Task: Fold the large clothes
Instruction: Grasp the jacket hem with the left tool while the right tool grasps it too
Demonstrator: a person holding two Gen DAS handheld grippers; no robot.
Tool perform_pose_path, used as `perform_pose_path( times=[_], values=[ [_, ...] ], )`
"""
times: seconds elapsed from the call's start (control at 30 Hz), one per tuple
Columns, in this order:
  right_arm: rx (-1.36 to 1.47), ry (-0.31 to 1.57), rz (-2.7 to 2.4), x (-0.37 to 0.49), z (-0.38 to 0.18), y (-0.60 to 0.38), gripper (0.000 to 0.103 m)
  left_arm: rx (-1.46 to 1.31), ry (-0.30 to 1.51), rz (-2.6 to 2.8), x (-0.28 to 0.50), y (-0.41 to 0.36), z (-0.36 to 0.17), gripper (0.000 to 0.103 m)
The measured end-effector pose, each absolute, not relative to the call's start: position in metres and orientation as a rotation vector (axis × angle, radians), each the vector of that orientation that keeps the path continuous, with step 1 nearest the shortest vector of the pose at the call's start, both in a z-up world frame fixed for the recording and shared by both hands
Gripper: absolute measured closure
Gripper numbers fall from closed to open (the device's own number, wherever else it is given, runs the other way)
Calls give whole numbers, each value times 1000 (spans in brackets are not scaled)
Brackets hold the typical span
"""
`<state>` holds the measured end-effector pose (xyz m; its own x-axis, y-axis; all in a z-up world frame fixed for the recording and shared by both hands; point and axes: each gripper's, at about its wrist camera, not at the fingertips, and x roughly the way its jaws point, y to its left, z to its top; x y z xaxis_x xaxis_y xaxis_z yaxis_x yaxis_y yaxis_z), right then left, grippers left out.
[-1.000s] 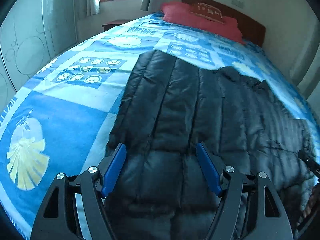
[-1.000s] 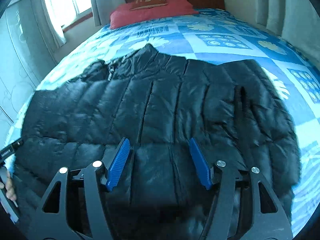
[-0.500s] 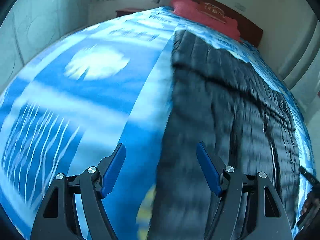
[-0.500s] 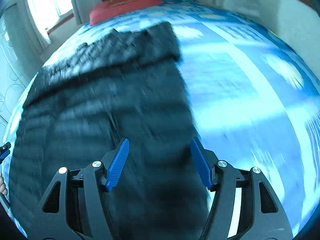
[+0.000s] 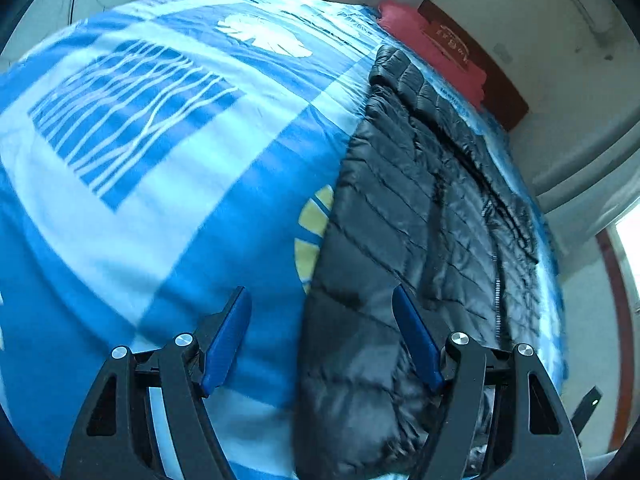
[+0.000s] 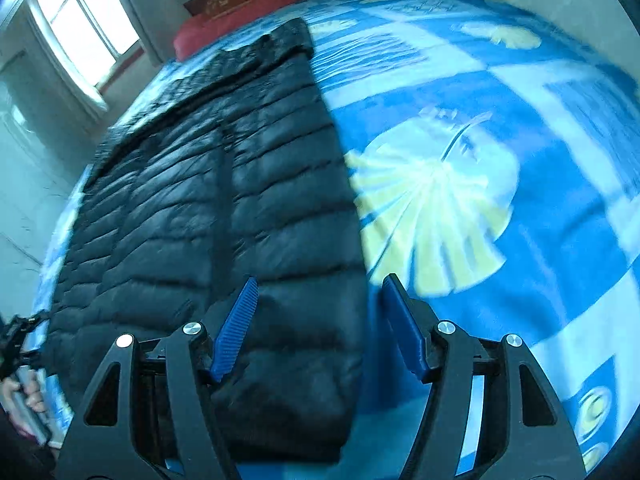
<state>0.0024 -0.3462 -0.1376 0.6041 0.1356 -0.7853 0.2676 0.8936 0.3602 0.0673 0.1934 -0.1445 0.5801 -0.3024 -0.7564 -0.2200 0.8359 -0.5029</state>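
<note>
Bed: blue patterned bedspread point(image 5: 168, 184) covers everything I can see; red pillow point(image 6: 224, 20) at the headboard end.
Jacket: black puffer jacket point(image 6: 224, 184) lies flat along the bed, collar toward the pillow, hem toward me. In the left view the same jacket point(image 5: 404, 248) has its zipper line off to the far side.
Step in hand: I judge this to be the approach to the two hem corners, ahead of a first fold. Nothing is gripped yet.
Left gripper: left gripper point(image 5: 320, 340) has its blue fingers spread wide, straddling the jacket's left edge; one pad over bedspread, the other over quilting. Whether it touches the fabric I cannot tell.
Right gripper: right gripper point(image 6: 320, 328) likewise spread, straddling the right edge, one pad above the jacket, one above the bedspread.
How I'd do it well: come down so each edge sits deep between the pads, not at the tips; puffer fill is slick and springy, so take all layers of the jacket and none of the bedspread.
Symmetry: grip both corners at matching spots along the hem, or the fold will skew.
Risk: a shallow pinch may slide off the shiny shell on lifting.
</note>
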Motion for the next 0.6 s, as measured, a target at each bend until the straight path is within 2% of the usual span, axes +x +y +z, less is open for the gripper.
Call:
perform_pose_path(
  times=[0.37,0.43,0.5,0.6],
  values=[
    [653,893,18,-12,-141,-347,41,-808,948,-155,62,189,-156,33],
    [681,890,29,-14,-142,-349,42,-807,958,-168,61,187,-156,37],
    [698,893,35,-15,-143,-351,49,-813,961,-180,59,185,-157,42],
    [738,895,53,-15,-145,-353,53,-818,968,-188,58,184,-159,47]
  ],
)
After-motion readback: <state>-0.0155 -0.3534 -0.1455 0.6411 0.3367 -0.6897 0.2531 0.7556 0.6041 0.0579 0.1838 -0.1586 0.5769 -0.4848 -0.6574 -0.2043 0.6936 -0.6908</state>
